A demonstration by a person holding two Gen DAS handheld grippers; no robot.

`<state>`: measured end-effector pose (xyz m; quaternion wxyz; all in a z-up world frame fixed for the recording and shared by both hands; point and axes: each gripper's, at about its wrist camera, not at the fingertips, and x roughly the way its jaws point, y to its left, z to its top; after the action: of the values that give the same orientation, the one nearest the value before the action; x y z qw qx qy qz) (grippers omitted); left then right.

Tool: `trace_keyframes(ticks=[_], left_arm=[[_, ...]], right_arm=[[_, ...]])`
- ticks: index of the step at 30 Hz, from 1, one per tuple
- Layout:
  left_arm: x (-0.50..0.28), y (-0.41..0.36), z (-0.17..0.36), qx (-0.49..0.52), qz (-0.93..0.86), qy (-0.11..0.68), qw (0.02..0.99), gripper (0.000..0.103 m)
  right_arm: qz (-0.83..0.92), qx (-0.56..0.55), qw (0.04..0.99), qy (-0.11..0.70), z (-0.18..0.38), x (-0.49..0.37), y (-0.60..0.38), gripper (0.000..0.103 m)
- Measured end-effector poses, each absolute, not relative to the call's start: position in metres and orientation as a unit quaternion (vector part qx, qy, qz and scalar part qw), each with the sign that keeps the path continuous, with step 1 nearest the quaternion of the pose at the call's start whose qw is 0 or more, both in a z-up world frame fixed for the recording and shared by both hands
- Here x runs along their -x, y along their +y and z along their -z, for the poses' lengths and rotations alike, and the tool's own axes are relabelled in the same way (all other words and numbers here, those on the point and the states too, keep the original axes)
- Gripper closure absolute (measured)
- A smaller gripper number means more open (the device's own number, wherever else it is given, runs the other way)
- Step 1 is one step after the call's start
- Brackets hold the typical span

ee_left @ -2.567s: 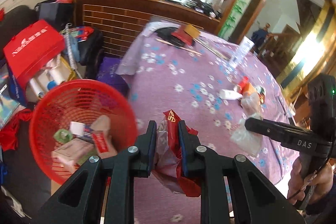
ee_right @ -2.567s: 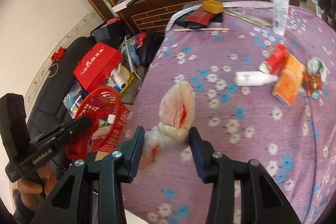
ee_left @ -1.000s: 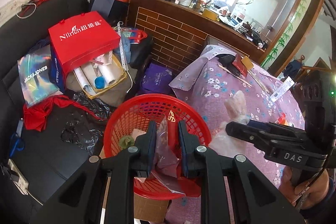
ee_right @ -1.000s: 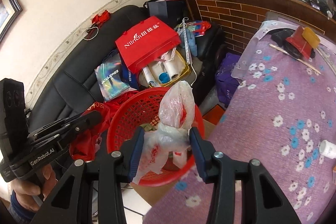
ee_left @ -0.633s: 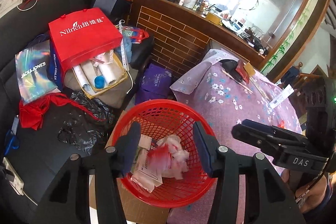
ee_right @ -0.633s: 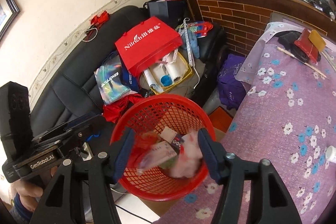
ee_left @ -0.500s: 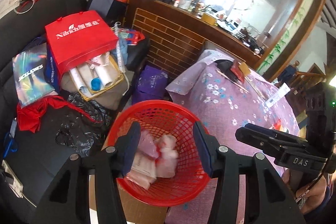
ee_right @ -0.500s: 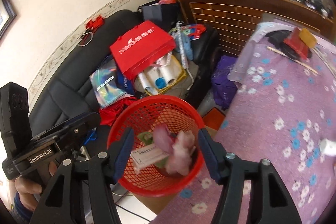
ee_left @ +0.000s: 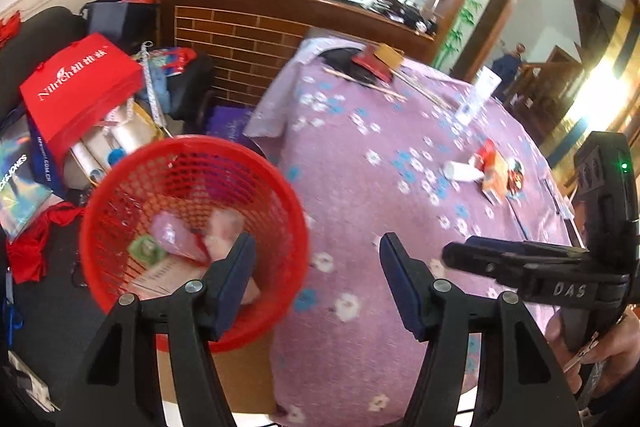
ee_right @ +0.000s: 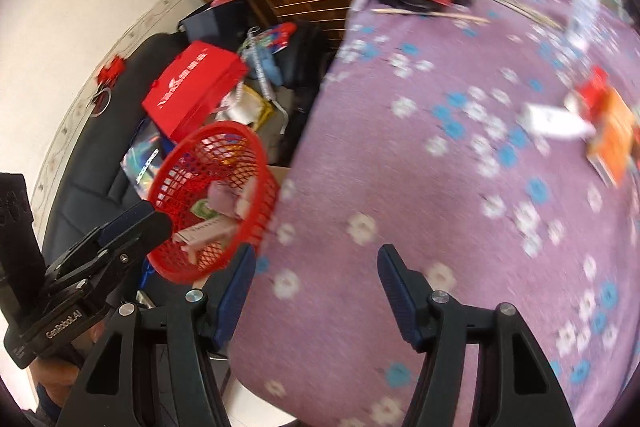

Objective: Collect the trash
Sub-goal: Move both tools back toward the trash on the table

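Note:
A red mesh basket (ee_left: 120,195) (ee_right: 256,151) stands left of the table and holds plastic bags and boxes. My left gripper (ee_left: 314,259) is open and empty, over the table edge beside the basket. My right gripper (ee_right: 314,267) is open and empty above the purple flowered tablecloth (ee_left: 360,187) (ee_right: 400,187). On the table's right side lie a white bottle (ee_left: 462,171) (ee_right: 554,121), a red packet (ee_left: 486,151) (ee_right: 592,95) and an orange box (ee_left: 494,181) (ee_right: 614,143). The right gripper also shows in the left wrist view (ee_left: 520,263), and the left gripper in the right wrist view (ee_right: 132,231).
A black sofa (ee_right: 92,155) left of the basket carries a red paper bag (ee_left: 76,87) (ee_right: 192,87) and clutter. At the table's far end lie a red pouch (ee_left: 370,61), sticks (ee_left: 364,83) and a clear tube (ee_left: 478,95). A brick-fronted counter (ee_left: 240,39) stands behind.
Both grippers opened over the basket and dropped the red wrapper and the plastic bag into it. Both then swung right, back toward the table.

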<state>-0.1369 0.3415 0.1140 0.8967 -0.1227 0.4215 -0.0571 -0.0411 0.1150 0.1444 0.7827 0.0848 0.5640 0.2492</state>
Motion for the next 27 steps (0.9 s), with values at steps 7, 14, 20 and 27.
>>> trace_keyframes(ticks=[7, 14, 20, 27], left_arm=[[0.151, 0.294, -0.117, 0.112, 0.038, 0.419, 0.9, 0.04], [0.159, 0.227, -0.114, 0.112, 0.034, 0.432, 0.894, 0.04], [0.152, 0.162, -0.12, 0.104, 0.046, 0.433, 0.894, 0.04], [0.125, 0.106, -0.124, 0.056, 0.074, 0.442, 0.892, 0.04]], right_arm=[[-0.24, -0.104, 0.79, 0.554, -0.153, 0.056, 0.044, 0.035], [-0.24, -0.109, 0.794, 0.548, -0.158, 0.073, -0.041, 0.035], [-0.225, -0.125, 0.802, 0.539, -0.161, 0.072, -0.118, 0.035], [-0.19, -0.161, 0.807, 0.535, -0.158, 0.059, -0.183, 0.035]])
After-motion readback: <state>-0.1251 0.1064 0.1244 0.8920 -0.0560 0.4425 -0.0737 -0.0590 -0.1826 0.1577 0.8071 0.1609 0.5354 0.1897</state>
